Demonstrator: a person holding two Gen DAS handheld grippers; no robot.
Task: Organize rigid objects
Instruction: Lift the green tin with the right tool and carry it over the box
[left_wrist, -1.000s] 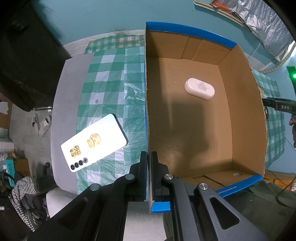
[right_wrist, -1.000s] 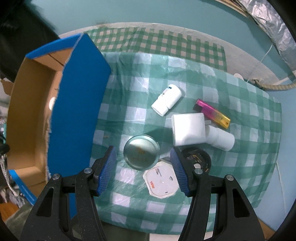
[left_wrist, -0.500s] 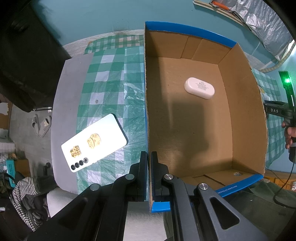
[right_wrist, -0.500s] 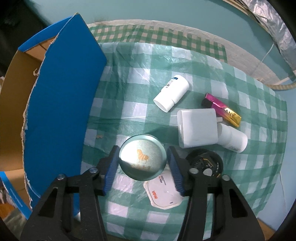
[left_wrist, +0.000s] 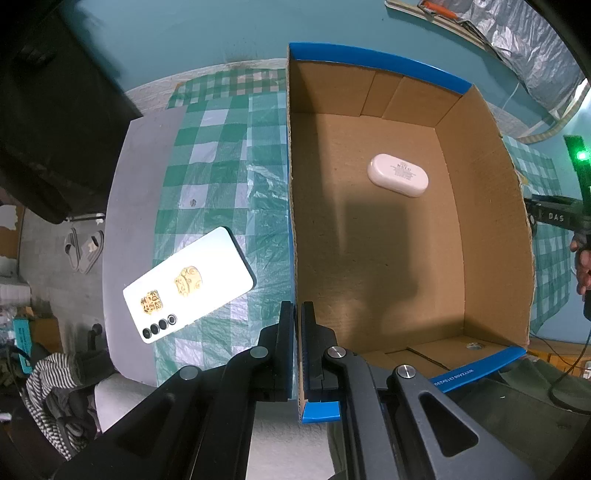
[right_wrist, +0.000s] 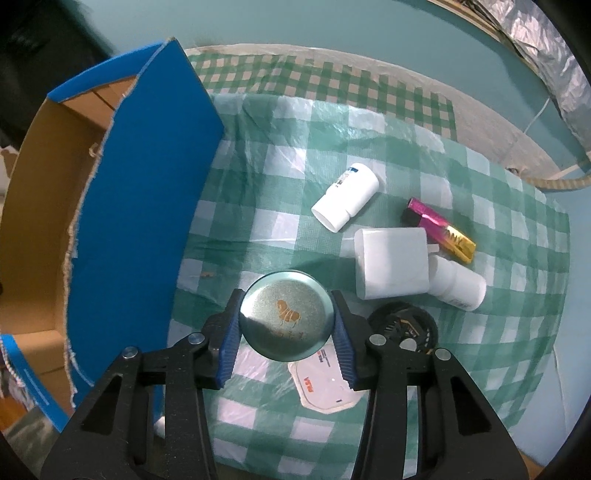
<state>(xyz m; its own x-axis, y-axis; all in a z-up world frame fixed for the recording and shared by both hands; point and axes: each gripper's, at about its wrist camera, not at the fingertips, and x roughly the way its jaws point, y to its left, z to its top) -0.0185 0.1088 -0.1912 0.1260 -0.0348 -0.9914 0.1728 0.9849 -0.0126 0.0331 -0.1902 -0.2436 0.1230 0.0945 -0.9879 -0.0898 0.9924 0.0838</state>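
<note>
Since a second earlier, the right gripper (right_wrist: 284, 325) had closed in from a wide-open stance, and its blue pads now clamped the round green tin (right_wrist: 284, 315) on either side, just right of the blue wall of the cardboard box (right_wrist: 144, 206). The tin sat over the checked cloth (right_wrist: 280, 155), near a white charger block (right_wrist: 391, 264). The left gripper (left_wrist: 297, 347) had not moved; it pinched the box's near-left wall. A white oval case (left_wrist: 398, 175) lay inside the box.
</note>
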